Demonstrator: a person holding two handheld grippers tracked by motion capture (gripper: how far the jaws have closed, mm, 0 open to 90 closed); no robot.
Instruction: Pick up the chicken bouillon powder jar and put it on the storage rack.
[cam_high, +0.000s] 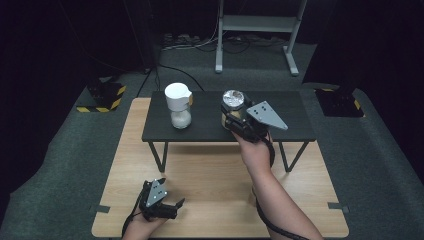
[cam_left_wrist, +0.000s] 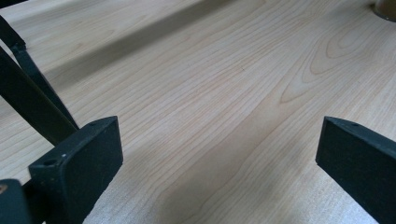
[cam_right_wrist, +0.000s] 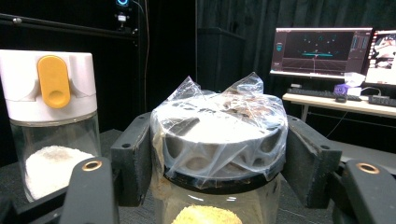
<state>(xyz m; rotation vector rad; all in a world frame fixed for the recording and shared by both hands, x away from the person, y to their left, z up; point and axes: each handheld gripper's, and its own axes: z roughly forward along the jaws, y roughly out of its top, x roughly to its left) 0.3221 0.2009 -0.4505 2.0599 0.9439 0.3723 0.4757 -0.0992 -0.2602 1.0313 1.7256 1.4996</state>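
wooden tabletop (cam_high: 210, 175) with a low black shelf (cam_high: 290, 127) standing across its far half. two jars sit on the shelf. a jar with a film-wrapped grey lid (cam_high: 233, 107) stands near the shelf's centre, and a jar with a white cap (cam_high: 178, 105) stands well apart from it at nine o'clock. in the right gripper view the white cap carries a yellow tab and both jars hold pale powder.

the person's right gripper (cam_high: 239, 122) reaches the wrapped jar from six o'clock. in the right gripper view its black fingers (cam_right_wrist: 133, 161) sit on either side of the jar just under the lid, at nine and three o'clock. they look pressed against the glass and film, so the jar seems gripped.

the left gripper (cam_high: 172, 207) rests low on the tabletop near the front edge, at about seven o'clock from the shelf. in the left gripper view its fingers (cam_left_wrist: 77, 168) stand spread wide with bare wood between them, grasping nothing.

to do the lift well, the grip likely needs to stay firm below the lid rim, since loose film may slip. keeping the jar upright and rising straight should avoid tipping powder or knocking the white-capped jar.
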